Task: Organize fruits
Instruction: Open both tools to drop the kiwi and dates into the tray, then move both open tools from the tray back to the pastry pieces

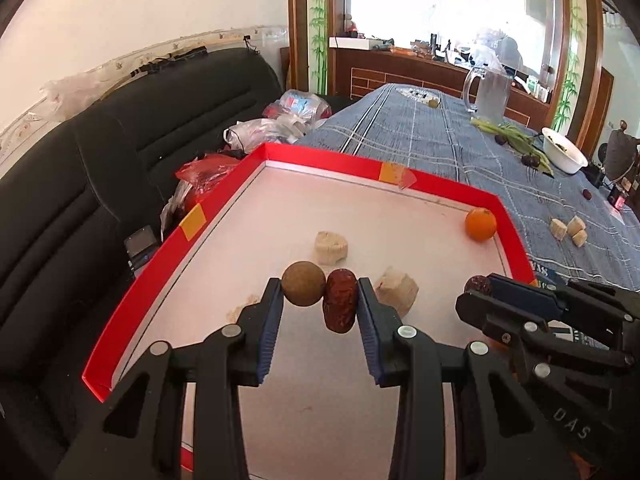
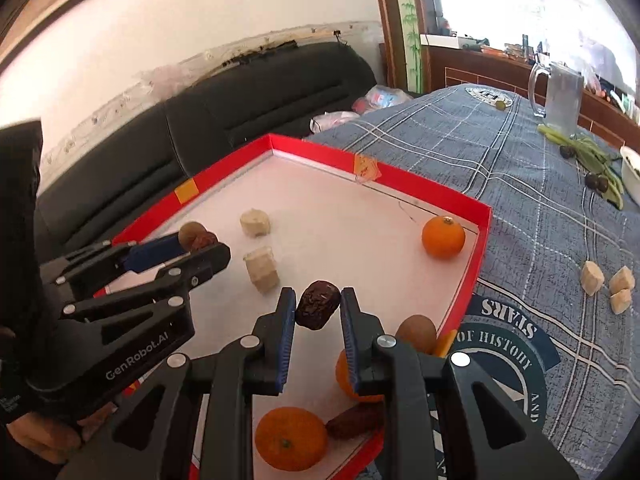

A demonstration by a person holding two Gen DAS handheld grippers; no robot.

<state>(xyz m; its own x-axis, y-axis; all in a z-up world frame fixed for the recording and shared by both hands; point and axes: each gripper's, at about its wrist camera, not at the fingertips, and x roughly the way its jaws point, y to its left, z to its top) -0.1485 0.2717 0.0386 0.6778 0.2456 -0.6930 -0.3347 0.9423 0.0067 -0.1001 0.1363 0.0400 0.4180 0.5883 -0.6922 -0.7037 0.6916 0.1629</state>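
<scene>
Left gripper (image 1: 320, 300) was pinching two things at once over the red tray (image 1: 132, 300): a round brown fruit (image 1: 303, 283) and a red date (image 1: 340, 305) side by side between the pads, held above the tray floor near its middle. That date's long axis ran roughly along the fingers, one end toward the camera. It looked wrinkled and light, probably soft; the round fruit looked firm with a dull skin. My read: a double pinch like that is shaky, since the round one can roll out.

Right gripper (image 2: 318, 308) was clamped on a dark date (image 2: 317, 307), held over the tray toward its near right side. Its long axis sat tilted, lower-left to upper-right, partly across the jaws. Also wrinkled, light, likely squashy, so grip across the short middle with little force.

Other stuff in the tray: an orange (image 2: 443, 237) in the far right corner, two pale chunks (image 2: 261, 267) near the middle, another orange (image 2: 291, 443) and a date (image 2: 354, 422) at the near edge. More pale chunks (image 2: 608, 282) lay on the blue cloth (image 2: 520, 208), right of the tray.
</scene>
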